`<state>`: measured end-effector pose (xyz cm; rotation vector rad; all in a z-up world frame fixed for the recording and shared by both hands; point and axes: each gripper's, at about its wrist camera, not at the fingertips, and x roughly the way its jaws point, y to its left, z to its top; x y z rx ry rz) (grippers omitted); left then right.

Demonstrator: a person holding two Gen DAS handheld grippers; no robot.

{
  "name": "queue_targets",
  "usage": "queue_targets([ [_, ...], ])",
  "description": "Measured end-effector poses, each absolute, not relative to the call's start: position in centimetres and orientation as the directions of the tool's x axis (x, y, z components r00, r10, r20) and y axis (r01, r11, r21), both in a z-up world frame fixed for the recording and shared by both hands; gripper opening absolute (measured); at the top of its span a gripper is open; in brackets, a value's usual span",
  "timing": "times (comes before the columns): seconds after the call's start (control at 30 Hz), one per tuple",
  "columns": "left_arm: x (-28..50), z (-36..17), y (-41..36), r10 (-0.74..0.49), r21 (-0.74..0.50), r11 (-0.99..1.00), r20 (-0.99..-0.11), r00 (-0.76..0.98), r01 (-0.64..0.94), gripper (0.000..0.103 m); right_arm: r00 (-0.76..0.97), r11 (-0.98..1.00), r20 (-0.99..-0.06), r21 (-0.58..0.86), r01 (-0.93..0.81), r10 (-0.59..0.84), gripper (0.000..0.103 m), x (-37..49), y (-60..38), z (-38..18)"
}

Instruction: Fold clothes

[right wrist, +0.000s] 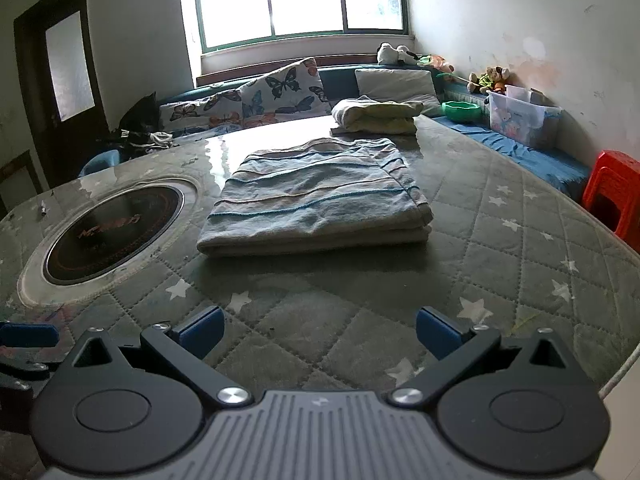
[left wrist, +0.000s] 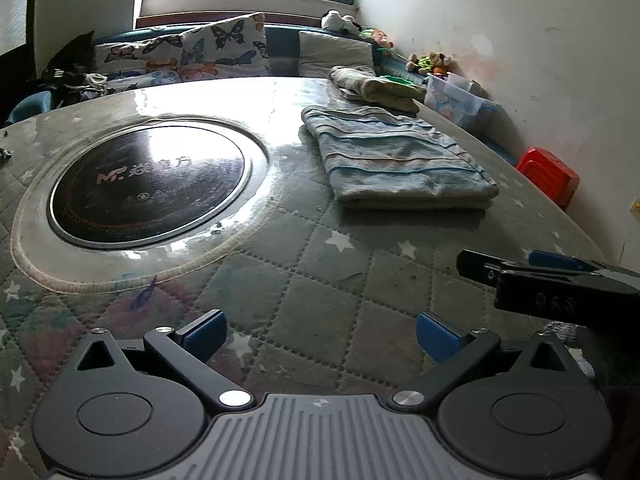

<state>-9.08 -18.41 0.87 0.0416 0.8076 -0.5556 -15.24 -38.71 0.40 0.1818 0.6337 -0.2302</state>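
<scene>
A folded blue-and-beige striped garment (left wrist: 400,160) (right wrist: 316,200) lies flat on the quilted star-patterned table cover (left wrist: 304,280) (right wrist: 500,240). Behind it rests a folded cream and pale-green garment (left wrist: 380,86) (right wrist: 380,116). My left gripper (left wrist: 320,334) hovers open over the near cover, well short of the striped garment, with nothing between its blue pads. My right gripper (right wrist: 320,330) is also open and empty, in front of the striped garment. The right gripper's fingers (left wrist: 532,270) show at the right edge of the left wrist view.
A round black induction plate (left wrist: 148,180) (right wrist: 116,228) is set into the table at the left. A bench with butterfly cushions (left wrist: 224,48) (right wrist: 280,88), a clear plastic box (right wrist: 524,118) and a red stool (left wrist: 550,176) (right wrist: 616,192) border the table.
</scene>
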Motion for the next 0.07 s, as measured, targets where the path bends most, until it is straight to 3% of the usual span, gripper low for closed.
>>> queue_targets([
  [0.07,-9.23,0.95,-18.57,-0.457,-0.168,0.855,-0.693,0.558,0.491,0.103,0.783,0.958,-0.602,0.1,0.27,-0.158,0.103,-15.37,-38.8,0.44],
])
